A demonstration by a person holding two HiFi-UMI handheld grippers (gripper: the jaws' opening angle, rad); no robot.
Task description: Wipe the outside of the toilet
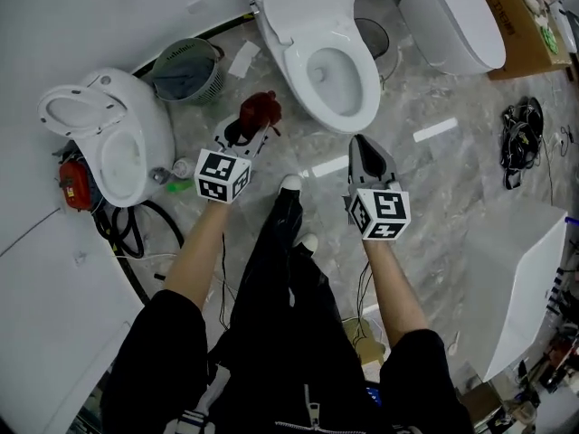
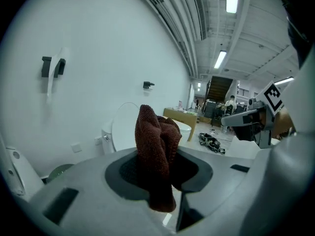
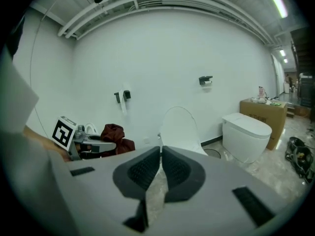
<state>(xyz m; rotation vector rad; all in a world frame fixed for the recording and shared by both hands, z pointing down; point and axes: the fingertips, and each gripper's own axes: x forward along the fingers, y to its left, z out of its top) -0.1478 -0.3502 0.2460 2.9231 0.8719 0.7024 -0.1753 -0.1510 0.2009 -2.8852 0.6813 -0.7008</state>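
I hold the left gripper (image 1: 248,134) forward near the white toilet (image 1: 294,61), jaws clamped on a crumpled dark-red cloth (image 1: 260,108), right gripper (image 1: 363,145) alongside, jaws closed, apparently empty

I read this as test hall or workshop, not home bathroom. Three toilets stand loose on marble-look floor (image 1: 434,179): middle toilet (image 1: 321,52), left toilet (image 1: 113,134), closed toilet (image 1: 452,16). Cardboard box (image 1: 520,25), cable bundle (image 1: 520,138) on floor. Exposed ceiling pipes (image 2: 172,14), strip lights (image 2: 220,59), staircase (image 2: 219,87) beyond.
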